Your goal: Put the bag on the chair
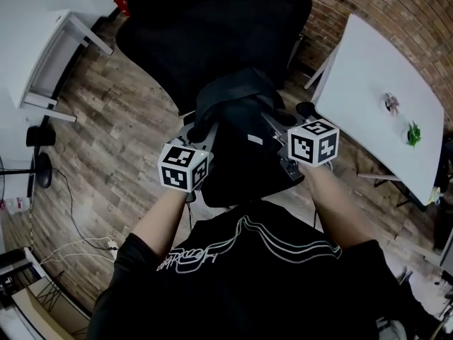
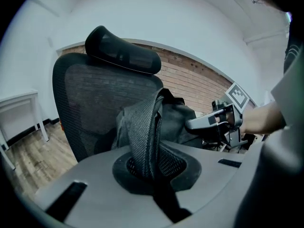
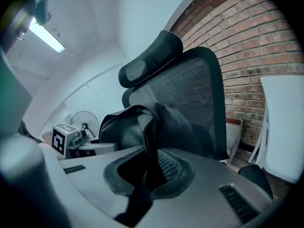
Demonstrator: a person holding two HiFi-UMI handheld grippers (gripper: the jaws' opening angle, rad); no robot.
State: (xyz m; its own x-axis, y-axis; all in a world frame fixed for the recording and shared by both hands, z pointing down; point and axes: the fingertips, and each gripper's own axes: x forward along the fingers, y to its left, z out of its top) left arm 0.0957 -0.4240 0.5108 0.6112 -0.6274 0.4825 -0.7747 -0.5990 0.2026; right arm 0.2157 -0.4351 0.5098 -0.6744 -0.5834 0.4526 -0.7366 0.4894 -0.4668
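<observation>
A black bag (image 1: 237,144) hangs between my two grippers, in front of a black mesh office chair (image 1: 212,27). My left gripper (image 1: 204,136) is shut on a woven strap (image 2: 145,137) of the bag, which runs up out of its jaws. My right gripper (image 1: 274,125) is shut on another strap (image 3: 149,146) on the bag's other side. In the left gripper view the bag's body (image 2: 176,120) sits close before the chair's backrest (image 2: 90,108) and headrest (image 2: 123,53). The seat is hidden behind the bag.
A white table (image 1: 382,98) with a small green item (image 1: 413,133) stands at the right, close to the chair. A white desk (image 1: 42,34) is at the far left. A fan base (image 1: 42,168) and cables (image 1: 78,246) lie on the wooden floor at the left.
</observation>
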